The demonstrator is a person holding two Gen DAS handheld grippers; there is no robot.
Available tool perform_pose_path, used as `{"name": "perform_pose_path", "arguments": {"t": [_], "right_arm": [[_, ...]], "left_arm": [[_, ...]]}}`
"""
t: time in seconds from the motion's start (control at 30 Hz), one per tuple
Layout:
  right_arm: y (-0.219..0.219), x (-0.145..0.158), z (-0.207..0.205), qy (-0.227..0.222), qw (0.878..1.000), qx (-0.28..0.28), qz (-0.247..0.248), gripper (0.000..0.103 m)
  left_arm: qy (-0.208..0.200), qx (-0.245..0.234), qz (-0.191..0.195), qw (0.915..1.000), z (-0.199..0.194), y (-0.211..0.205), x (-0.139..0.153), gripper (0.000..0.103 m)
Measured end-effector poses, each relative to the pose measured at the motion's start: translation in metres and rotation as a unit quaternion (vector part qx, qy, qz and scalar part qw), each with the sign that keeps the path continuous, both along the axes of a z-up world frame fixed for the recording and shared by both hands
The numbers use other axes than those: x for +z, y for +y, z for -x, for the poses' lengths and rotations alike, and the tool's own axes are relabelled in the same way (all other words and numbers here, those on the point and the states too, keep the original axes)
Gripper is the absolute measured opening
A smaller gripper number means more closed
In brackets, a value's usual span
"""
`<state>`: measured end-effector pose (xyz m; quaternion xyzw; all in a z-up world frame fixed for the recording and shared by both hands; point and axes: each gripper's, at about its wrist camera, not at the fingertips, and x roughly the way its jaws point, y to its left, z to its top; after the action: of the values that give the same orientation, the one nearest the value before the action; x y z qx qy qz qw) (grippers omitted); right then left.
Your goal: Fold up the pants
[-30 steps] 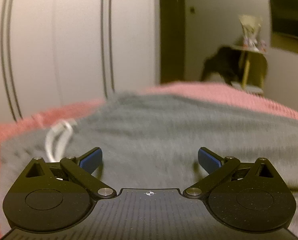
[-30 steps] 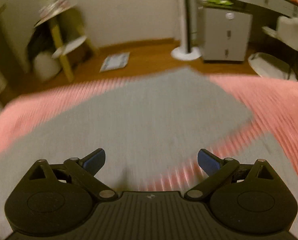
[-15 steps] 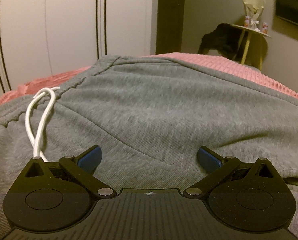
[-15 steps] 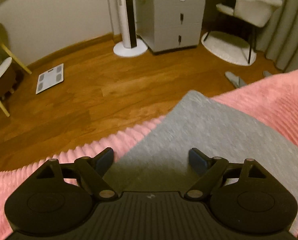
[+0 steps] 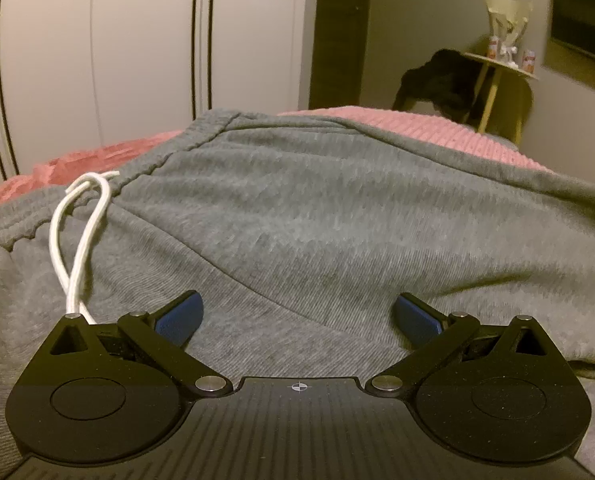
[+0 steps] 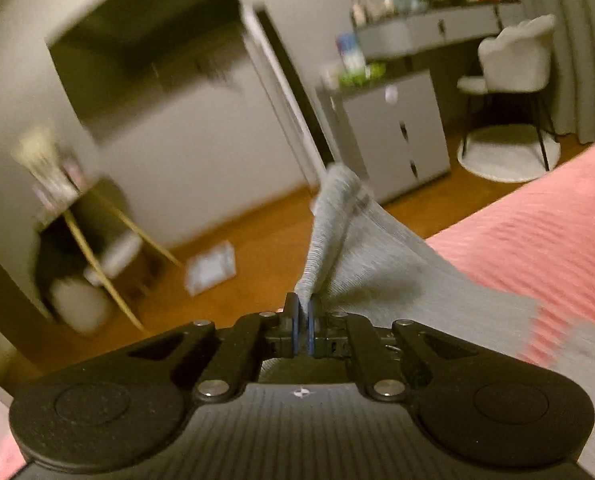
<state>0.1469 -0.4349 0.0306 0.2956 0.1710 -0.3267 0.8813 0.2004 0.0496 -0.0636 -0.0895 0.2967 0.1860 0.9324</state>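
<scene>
Right now the right gripper (image 6: 302,322) is clamping a pinch of the grey pants (image 6: 397,280) at the leg end; its jaws have just been closing and the cloth is standing up between the pads in a peak, lifting off the pink bedspread (image 6: 537,232) near the bed's foot-side edge. The left gripper (image 5: 297,316) is sitting released, pads spread wide, with the waist region of the pants (image 5: 317,220) lying flat straight ahead of it and under it; nothing is between its pads. The waistband (image 5: 201,136) is running across the far left of that view with the white drawstring (image 5: 77,240) looping back toward the left finger. So the long axis of the garment is running from the waistband, at the left hand, to the leg end, at the right hand. The right hand is the one already on cloth, and my read is the coming move is carrying the leg end back along that axis toward the waist, with the left either anchoring or grabbing. The risk is the thin pinch slipping under drag. The bedspread is ribbed and soft, giving friction but also bunching. Beyond the bed, the room is showing a white wardrobe (image 5: 97,60), a wooden floor (image 6: 265,248), a grey cabinet (image 6: 397,136), a white chair (image 6: 513,60) and a small side table (image 5: 497,68). The right view is motion-blurred.
</scene>
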Motion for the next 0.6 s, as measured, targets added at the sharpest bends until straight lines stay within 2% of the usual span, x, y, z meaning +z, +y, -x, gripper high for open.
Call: {"name": "perform_pose_path", "arguments": {"t": [0.07,0.17,0.23,0.27,0.3,0.37,0.43,0.47,0.57,0.6], "right_arm": [[0.015,-0.013,0.057,-0.003,1.000,-0.012,0.007,0.004],[0.013,-0.061,0.112,0.040,0.998,-0.038,-0.012,0.004],[-0.003,-0.097,0.140,0.057,0.993,-0.064,-0.076,0.008],[-0.010,-0.109,0.155,0.038,0.990,-0.077,-0.113,0.008],[-0.017,-0.116,0.169,-0.007,0.987,-0.076,-0.143,0.009],[-0.032,-0.119,0.181,-0.056,0.978,-0.067,-0.189,0.021],[-0.041,-0.121,0.181,-0.096,0.971,-0.050,-0.214,0.047],[-0.044,-0.124,0.178,-0.104,0.968,-0.044,-0.222,0.050],[-0.048,-0.130,0.165,-0.109,0.968,-0.027,-0.226,0.052],[-0.051,-0.132,0.161,-0.111,0.968,-0.021,-0.223,0.052]], "left_arm": [[-0.009,-0.002,0.010,0.9999,0.003,0.002,0.002,0.103],[-0.030,-0.006,0.037,0.9989,0.010,0.008,0.006,0.103],[-0.044,-0.010,0.066,0.9968,0.016,0.013,0.010,0.103],[-0.049,-0.019,0.086,0.9949,0.018,0.016,0.013,0.103],[-0.051,-0.027,0.100,0.9933,0.019,0.017,0.015,0.103],[-0.047,-0.049,0.134,0.9887,0.018,0.020,0.022,0.103],[-0.042,-0.070,0.183,0.9797,0.013,0.025,0.028,0.103],[-0.038,-0.078,0.216,0.9725,0.008,0.029,0.031,0.103],[-0.033,-0.094,0.318,0.9430,-0.014,0.040,0.040,0.103],[-0.040,-0.098,0.330,0.9380,-0.021,0.042,0.044,0.103]]}}
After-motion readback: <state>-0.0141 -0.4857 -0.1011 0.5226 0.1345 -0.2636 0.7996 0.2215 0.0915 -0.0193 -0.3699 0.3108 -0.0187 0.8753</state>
